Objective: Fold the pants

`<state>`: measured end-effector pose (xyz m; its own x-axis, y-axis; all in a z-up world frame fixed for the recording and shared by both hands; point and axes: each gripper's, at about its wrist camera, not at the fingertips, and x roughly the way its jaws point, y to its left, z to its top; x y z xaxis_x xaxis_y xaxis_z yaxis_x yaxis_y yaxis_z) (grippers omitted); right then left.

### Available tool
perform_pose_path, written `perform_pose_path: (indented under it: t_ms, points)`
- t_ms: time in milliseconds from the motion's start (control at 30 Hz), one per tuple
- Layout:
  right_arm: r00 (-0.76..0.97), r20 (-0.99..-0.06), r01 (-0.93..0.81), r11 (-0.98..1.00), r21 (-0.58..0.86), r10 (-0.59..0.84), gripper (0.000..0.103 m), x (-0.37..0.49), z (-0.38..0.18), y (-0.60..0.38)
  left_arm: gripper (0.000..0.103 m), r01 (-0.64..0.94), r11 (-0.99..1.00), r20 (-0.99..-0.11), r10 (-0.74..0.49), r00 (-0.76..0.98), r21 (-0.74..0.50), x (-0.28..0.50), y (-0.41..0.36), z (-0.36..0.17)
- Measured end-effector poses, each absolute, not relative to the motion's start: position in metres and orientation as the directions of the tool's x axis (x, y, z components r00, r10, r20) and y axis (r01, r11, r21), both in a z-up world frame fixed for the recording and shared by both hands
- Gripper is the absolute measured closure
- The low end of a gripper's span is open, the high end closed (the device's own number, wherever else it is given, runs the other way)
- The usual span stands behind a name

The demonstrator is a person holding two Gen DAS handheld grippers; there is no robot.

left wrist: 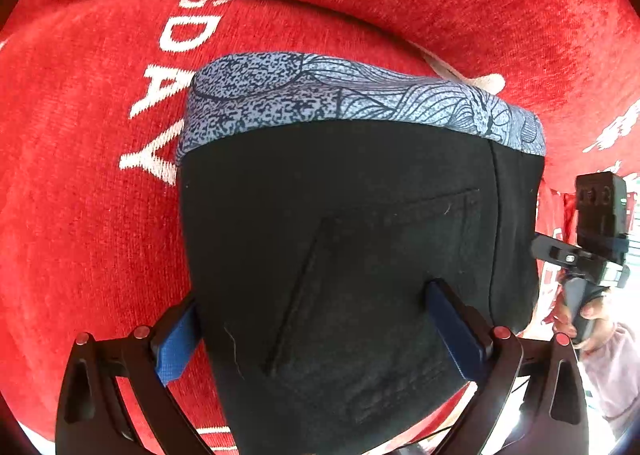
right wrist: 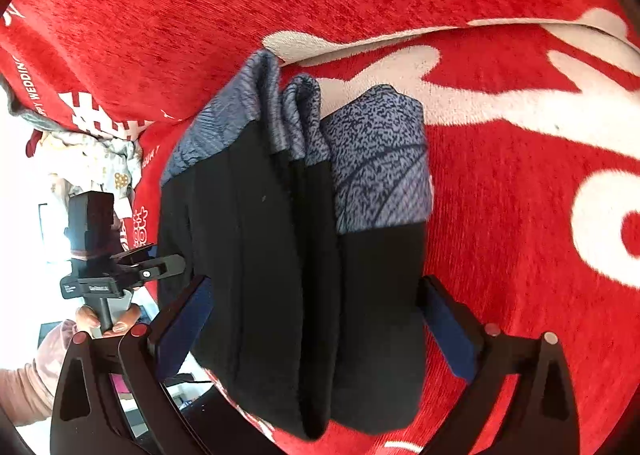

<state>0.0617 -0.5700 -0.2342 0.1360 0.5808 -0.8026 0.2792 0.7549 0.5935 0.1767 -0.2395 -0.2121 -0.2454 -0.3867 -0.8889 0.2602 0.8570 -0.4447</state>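
Left wrist view: your left hand-held gripper (left wrist: 316,331) and right hand-held gripper (right wrist: 316,329) are each grasping the folded black pants with blue patterned waistband (left wrist: 340,223); be keeping edges aligned while lowering.

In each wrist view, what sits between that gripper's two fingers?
The folded black pants fill the gap of the left gripper in the left wrist view. The right wrist view shows them stacked inside the right gripper.

Black two-finger frames with blue pads (left wrist: 178,347) are seen on the left gripper (left wrist: 316,331) and right gripper (right wrist: 316,331), each studded with red round fasteners (left wrist: 501,332). A pale pink sleeve (right wrist: 28,383) is worn above the hand (right wrist: 106,321) on a black handle.
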Motion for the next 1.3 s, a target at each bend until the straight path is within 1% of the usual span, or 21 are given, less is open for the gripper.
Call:
perform_pose_path:
  t_ms: [100,200,233,267,300,333,400,433,500,567,700,867,967,1033,1100,1133,1167,1200,1233,1267,1300]
  points:
    - [0.138,-0.821,0.284,0.772,0.569,0.554,0.003,0.061,-0.238,-0.566,0.000,0.269,0.864,-0.898,-0.369,-0.239,-0.427,0.176,-0.243,-0.218]
    - [0.147,-0.814,0.313,0.754,0.577,0.562,0.020,0.061,-0.236,-0.567,0.001,0.266,0.871,-0.905,-0.362,-0.222,-0.414,0.176,-0.249,-0.218]
    - [0.153,-0.801,0.322,0.737,0.594,0.578,0.031,0.060,-0.235,-0.570,0.004,0.268,0.870,-0.906,-0.366,-0.213,-0.414,0.173,-0.248,-0.214]
    - [0.161,-0.795,0.330,0.727,0.602,0.585,0.042,0.057,-0.232,-0.574,0.010,0.275,0.866,-0.906,-0.375,-0.195,-0.418,0.169,-0.246,-0.208]
    - [0.168,-0.784,0.339,0.712,0.616,0.598,0.046,0.055,-0.231,-0.580,0.018,0.281,0.863,-0.906,-0.382,-0.184,-0.420,0.167,-0.249,-0.204]
    - [0.178,-0.775,0.347,0.698,0.626,0.606,0.050,0.053,-0.229,-0.582,0.021,0.294,0.857,-0.905,-0.392,-0.166,-0.424,0.164,-0.249,-0.198]
    - [0.198,-0.767,0.346,0.688,0.637,0.610,0.054,0.049,-0.222,-0.581,0.037,0.310,0.849,-0.903,-0.404,-0.143,-0.429,0.161,-0.250,-0.188]
    - [0.208,-0.763,0.345,0.684,0.643,0.612,0.055,0.047,-0.218,-0.581,0.040,0.319,0.844,-0.901,-0.413,-0.130,-0.432,0.159,-0.248,-0.181]
    - [0.243,-0.739,0.348,0.655,0.671,0.629,0.059,0.043,-0.209,-0.579,0.053,0.323,0.830,-0.890,-0.438,-0.127,-0.455,0.158,-0.244,-0.171]
    - [0.272,-0.714,0.356,0.622,0.698,0.645,0.062,0.038,-0.200,-0.577,0.054,0.329,0.817,-0.880,-0.457,-0.130,-0.473,0.157,-0.245,-0.167]
    - [0.274,-0.692,0.350,0.601,0.719,0.668,0.062,0.024,-0.180,-0.564,0.054,0.371,0.802,-0.880,-0.458,-0.123,-0.469,0.142,-0.239,-0.150]
    - [0.291,-0.650,0.351,0.554,0.755,0.702,0.062,-0.003,-0.153,-0.531,0.054,0.360,0.806,-0.880,-0.458,-0.124,-0.470,0.119,-0.218,-0.134]
    - [0.298,-0.636,0.360,0.534,0.765,0.711,0.063,-0.019,-0.146,-0.513,0.054,0.364,0.832,-0.905,-0.414,-0.095,-0.419,0.102,-0.197,-0.133]
    - [0.275,-0.659,0.366,0.558,0.745,0.700,0.063,-0.026,-0.153,-0.497,0.053,0.356,0.858,-0.927,-0.366,-0.083,-0.371,0.100,-0.185,-0.145]
    - [0.236,-0.704,0.376,0.606,0.701,0.670,0.063,-0.030,-0.167,-0.483,0.037,0.344,0.902,-0.965,-0.255,-0.062,-0.260,0.099,-0.175,-0.172]
    - [0.218,-0.732,0.379,0.635,0.673,0.646,0.063,-0.031,-0.173,-0.479,0.030,0.341,0.913,-0.974,-0.220,-0.050,-0.224,0.100,-0.173,-0.181]
    - [0.208,-0.764,0.379,0.670,0.639,0.611,0.062,-0.034,-0.178,-0.476,0.017,0.330,0.919,-0.975,-0.218,-0.033,-0.217,0.101,-0.166,-0.186]
    - [0.217,-0.789,0.379,0.695,0.611,0.575,0.059,-0.036,-0.181,-0.475,0.008,0.311,0.923,-0.973,-0.230,-0.020,-0.225,0.103,-0.162,-0.192]
    - [0.222,-0.806,0.389,0.708,0.590,0.549,0.053,-0.038,-0.184,-0.476,0.006,0.290,0.927,-0.970,-0.242,-0.023,-0.238,0.106,-0.159,-0.198]
    - [0.213,-0.827,0.407,0.722,0.559,0.520,0.043,-0.039,-0.187,-0.478,0.004,0.278,0.929,-0.969,-0.247,-0.028,-0.245,0.107,-0.156,-0.201]
    - [0.181,-0.865,0.441,0.748,0.496,0.467,0.039,-0.042,-0.192,-0.482,0.004,0.263,0.931,-0.967,-0.254,-0.037,-0.254,0.108,-0.156,-0.202]
